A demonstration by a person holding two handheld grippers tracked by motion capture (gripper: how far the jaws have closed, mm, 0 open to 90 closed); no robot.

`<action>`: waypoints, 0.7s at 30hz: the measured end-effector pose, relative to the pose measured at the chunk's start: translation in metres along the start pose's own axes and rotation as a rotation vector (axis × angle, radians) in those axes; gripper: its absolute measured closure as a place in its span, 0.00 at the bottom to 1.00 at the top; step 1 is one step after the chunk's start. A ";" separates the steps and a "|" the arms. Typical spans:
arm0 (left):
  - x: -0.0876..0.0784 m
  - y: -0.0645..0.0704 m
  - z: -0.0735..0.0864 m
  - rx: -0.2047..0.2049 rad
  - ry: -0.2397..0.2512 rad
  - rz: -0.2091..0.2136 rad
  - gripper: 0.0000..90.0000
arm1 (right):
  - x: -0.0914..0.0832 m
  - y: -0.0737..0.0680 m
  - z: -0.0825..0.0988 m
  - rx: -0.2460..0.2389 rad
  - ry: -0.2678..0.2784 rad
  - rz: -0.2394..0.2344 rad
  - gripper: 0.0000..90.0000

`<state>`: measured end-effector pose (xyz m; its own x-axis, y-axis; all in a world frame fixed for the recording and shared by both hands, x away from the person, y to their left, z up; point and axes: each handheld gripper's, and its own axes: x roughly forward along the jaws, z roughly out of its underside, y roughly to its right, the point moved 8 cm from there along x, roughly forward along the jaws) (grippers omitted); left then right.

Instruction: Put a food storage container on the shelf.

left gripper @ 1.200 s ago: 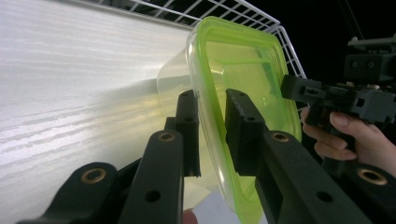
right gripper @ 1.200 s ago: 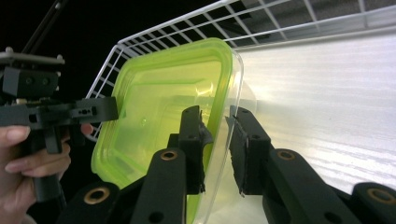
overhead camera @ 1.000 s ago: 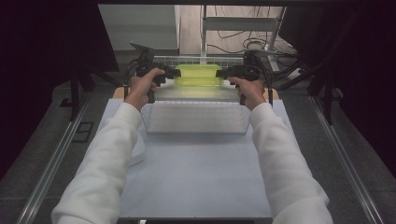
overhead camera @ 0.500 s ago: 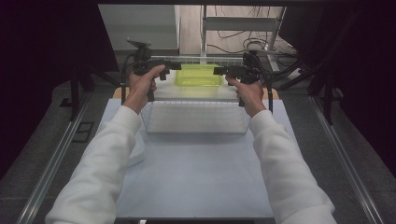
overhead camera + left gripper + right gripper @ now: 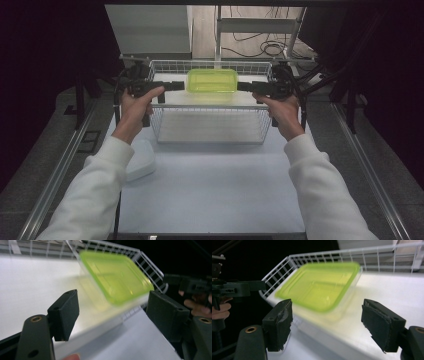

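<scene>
A clear rectangular plastic container with a lime-green lid [image 5: 212, 80] has been set inside the far white wire basket [image 5: 165, 65], and the release step is judged to be in hand. The left gripper [image 5: 179, 85] and right gripper [image 5: 243, 86] are seen just beside its ends, their jaws having just been opening, wide now, nothing between them. A second ago the container was clamped at both ends. Next, a clear withdrawal is called for.
</scene>
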<state>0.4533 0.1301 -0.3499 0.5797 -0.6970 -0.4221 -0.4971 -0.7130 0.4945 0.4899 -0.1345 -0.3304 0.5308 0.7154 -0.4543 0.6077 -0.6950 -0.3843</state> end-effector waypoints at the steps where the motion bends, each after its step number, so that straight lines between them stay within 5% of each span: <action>1: -0.004 0.002 0.006 0.009 0.001 -0.003 0.29 | -0.005 0.000 0.005 -0.012 -0.002 -0.001 0.28; 5: -0.016 0.013 0.030 0.070 -0.009 -0.011 0.29 | -0.025 -0.005 0.022 -0.034 0.000 -0.031 0.29; 12: -0.016 0.021 0.084 0.091 -0.053 0.001 0.29 | -0.048 -0.005 0.066 -0.104 -0.037 -0.039 0.29; 21: -0.008 0.011 0.153 0.082 -0.144 -0.011 0.30 | -0.049 0.006 0.137 -0.101 -0.110 -0.045 0.31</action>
<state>0.3446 0.1159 -0.4576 0.4897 -0.6888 -0.5345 -0.5455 -0.7203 0.4285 0.3867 -0.1835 -0.4212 0.4369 0.7297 -0.5260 0.6886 -0.6476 -0.3264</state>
